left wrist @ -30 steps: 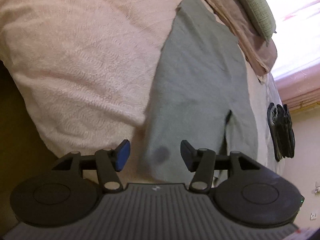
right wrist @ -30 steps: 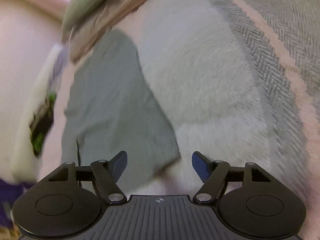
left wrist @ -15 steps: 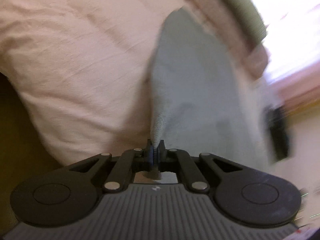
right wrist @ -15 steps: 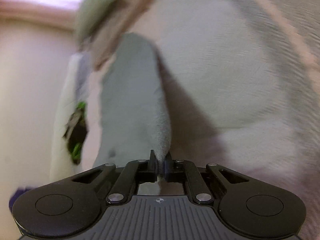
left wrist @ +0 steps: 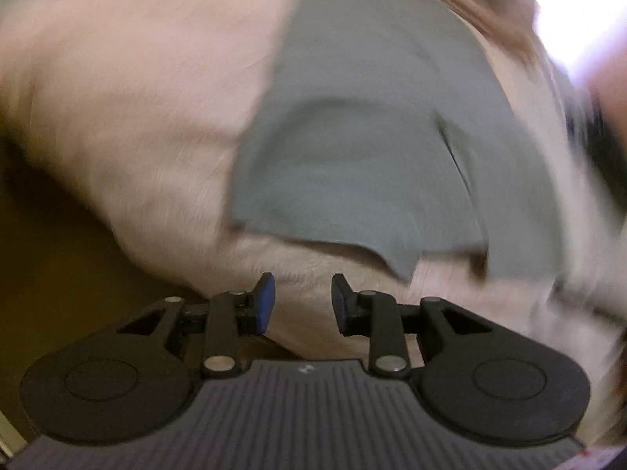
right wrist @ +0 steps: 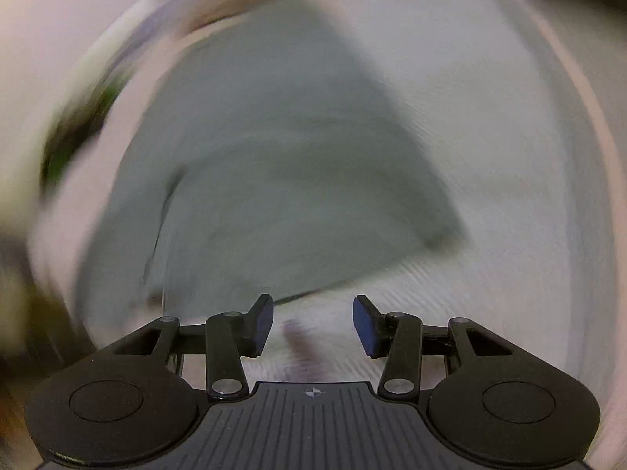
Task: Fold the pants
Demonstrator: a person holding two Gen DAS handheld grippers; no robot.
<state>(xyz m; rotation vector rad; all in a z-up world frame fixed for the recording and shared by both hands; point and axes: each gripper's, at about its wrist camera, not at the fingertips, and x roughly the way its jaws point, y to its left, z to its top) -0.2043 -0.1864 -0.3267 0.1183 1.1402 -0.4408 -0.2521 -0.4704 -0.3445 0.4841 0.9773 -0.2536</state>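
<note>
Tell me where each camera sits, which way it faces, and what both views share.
Left wrist: on the left gripper, looking down at grey pants on a pale bedspread; jaws opening, nothing between.
Right wrist: on the right gripper, facing the same pants; jaws opening, nothing between.
Shared: pants and bedspread, both blurred.

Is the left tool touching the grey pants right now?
Apart. The left wrist view shows the left tool opening, nothing between its jaws, with bedcover separating it from the pants.

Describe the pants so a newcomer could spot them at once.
Start at the bed, covered by a pale pinkish bedspread. Lying flat on it, just beyond the opening, empty left gripper, are the pants. They are the only grey-green fabric, with a dark slit between the two legs.
</note>
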